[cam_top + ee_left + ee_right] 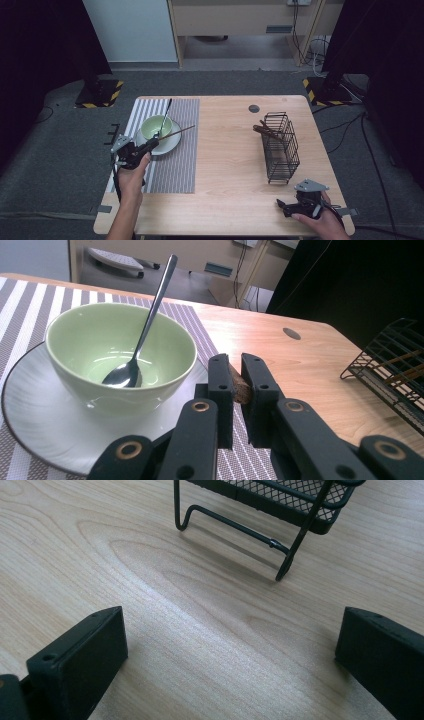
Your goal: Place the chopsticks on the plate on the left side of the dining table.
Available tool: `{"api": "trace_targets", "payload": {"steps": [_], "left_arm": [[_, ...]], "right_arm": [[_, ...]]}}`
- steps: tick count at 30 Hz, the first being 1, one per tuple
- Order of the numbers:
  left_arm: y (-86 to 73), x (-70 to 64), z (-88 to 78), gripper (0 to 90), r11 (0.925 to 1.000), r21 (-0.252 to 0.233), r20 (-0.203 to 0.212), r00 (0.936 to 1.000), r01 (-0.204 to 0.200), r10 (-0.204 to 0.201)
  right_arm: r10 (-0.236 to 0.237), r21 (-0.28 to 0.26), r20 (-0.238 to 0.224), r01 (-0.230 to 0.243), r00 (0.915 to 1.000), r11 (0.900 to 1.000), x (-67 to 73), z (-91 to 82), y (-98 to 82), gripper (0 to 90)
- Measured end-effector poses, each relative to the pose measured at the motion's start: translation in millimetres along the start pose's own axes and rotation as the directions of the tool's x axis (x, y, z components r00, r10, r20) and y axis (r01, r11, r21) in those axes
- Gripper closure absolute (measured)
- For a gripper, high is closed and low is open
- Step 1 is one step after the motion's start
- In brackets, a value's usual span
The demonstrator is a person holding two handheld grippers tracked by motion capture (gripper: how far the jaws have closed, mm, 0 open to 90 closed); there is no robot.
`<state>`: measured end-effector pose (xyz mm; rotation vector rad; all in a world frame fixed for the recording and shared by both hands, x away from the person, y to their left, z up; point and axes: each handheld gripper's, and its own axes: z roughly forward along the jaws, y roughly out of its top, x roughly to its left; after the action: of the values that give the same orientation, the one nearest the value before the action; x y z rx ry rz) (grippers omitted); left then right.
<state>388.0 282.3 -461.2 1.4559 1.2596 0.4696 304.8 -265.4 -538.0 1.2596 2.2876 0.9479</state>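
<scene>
One brown chopstick (176,133) is pinched at its near end between the pressed-together jaws of the left gripper (238,377); it is seen reaching out over the plate (172,144), past the green bowl (152,125). A spoon (145,330) is leaned inside that bowl, which is set on the plate, on a striped mat (175,170). Well apart, near the table's (225,165) front right corner, the right gripper (230,645) is held with jaws spread wide and empty, just before a wire basket (280,145) in which more chopsticks (265,131) are lodged.
</scene>
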Motion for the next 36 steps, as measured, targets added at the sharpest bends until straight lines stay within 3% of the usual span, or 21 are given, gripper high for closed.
{"api": "trace_targets", "payload": {"steps": [20, 36], "left_arm": [[-12.2, 11.3, -10.6, 83.4, 0.9998, -0.003, -0.018, 0.9996, 0.020, -0.020], [-30.9, 17.2, -17.4, 83.2, 0.9988, 0.046, 0.004, 0.9999, 0.017, -0.017]], "right_arm": [[0.000, 0.000, 0.000, 0.000, 1.0000, 1.000, 0.0, 0.0, 0.0, 0.4], [0.000, 0.001, 0.000, 0.000, 1.0000, 1.000, 0.0, 0.0, 0.1, 0.4]]}}
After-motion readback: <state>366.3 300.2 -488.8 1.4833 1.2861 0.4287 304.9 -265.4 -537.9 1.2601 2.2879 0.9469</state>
